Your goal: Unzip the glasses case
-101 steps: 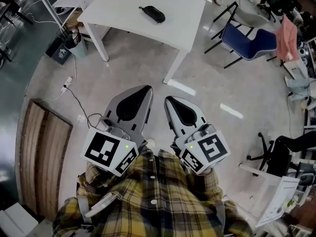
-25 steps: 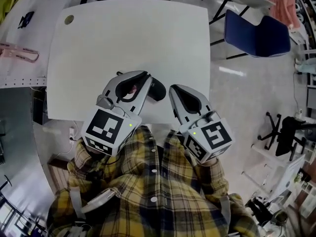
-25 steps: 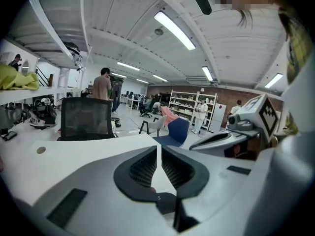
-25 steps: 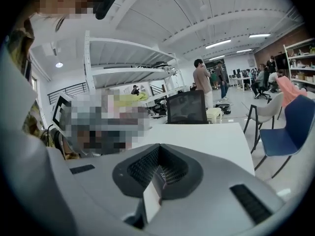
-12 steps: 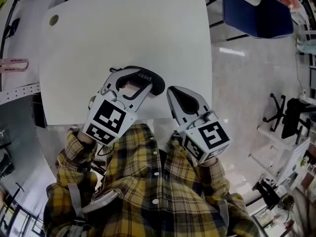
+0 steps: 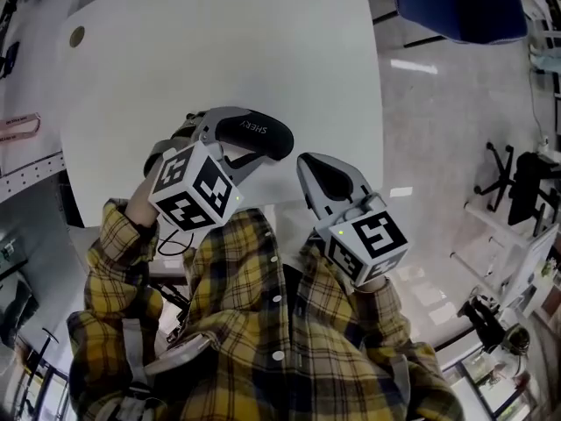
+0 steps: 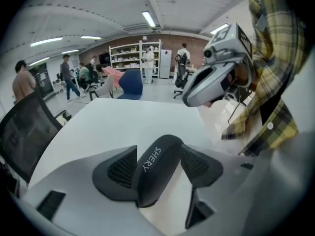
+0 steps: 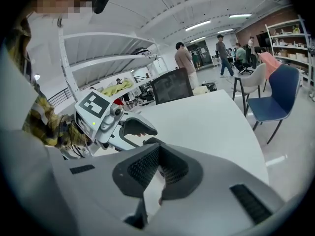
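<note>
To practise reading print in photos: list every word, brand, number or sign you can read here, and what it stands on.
"SHERY": white letters on the black glasses case.
Print on the pink strip at the head view's left edge: too small to read.
Nothing else is readable.

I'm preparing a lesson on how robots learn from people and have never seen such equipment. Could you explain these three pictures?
No robot here: a person in a yellow plaid shirt holds a grey two-jaw gripper in each hand. One picture is from a head camera looking down; the other two are from cameras on the grippers, looking along their jaws. On the white table lies a black oval glasses case. The left gripper's jaws have just been opening, and the case sits between them. The right gripper is shut, with nothing in it.
</note>
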The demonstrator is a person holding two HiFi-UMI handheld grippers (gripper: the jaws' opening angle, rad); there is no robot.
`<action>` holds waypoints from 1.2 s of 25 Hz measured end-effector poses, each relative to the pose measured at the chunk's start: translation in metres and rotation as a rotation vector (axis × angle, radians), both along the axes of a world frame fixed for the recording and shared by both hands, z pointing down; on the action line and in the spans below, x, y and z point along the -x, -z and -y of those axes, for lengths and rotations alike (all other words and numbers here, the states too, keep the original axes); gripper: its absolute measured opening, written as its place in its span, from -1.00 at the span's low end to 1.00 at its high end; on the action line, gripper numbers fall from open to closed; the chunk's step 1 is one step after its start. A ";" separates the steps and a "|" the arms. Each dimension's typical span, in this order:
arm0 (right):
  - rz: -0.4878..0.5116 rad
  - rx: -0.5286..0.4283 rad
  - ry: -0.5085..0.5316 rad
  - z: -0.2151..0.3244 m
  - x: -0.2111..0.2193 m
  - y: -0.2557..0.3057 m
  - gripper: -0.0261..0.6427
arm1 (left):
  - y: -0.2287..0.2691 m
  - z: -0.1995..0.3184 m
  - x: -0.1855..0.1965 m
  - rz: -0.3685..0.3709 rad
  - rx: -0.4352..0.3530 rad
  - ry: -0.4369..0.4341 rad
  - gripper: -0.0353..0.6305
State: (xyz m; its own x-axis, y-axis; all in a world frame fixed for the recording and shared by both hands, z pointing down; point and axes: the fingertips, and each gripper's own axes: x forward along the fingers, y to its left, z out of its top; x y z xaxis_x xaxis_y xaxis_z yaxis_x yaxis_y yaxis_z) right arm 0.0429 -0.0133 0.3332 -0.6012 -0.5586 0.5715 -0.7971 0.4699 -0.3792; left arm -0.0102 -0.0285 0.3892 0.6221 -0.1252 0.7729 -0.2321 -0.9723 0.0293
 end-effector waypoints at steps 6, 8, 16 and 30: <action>-0.003 0.035 -0.018 -0.008 -0.005 -0.012 -0.93 | -0.026 -0.005 -0.005 0.136 -0.079 -0.183 0.01; -0.006 0.048 -0.022 -0.011 -0.007 -0.017 -0.93 | -0.032 -0.004 -0.007 0.169 -0.110 -0.228 0.02; -0.016 0.097 -0.029 -0.018 -0.013 -0.041 -0.93 | -0.053 -0.009 -0.011 0.192 -0.089 -0.323 0.08; -0.175 0.129 0.168 -0.032 -0.001 -0.087 -0.92 | -0.056 -0.010 -0.013 0.149 -0.061 -0.346 0.07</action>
State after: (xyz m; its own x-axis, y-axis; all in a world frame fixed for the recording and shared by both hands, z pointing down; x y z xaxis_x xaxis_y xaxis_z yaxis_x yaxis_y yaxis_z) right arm 0.0443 0.0186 0.4200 -0.5650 -0.3753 0.7348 -0.7709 0.5577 -0.3078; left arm 0.0031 -0.0185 0.4449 0.5167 0.0245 0.8558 0.1132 -0.9928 -0.0399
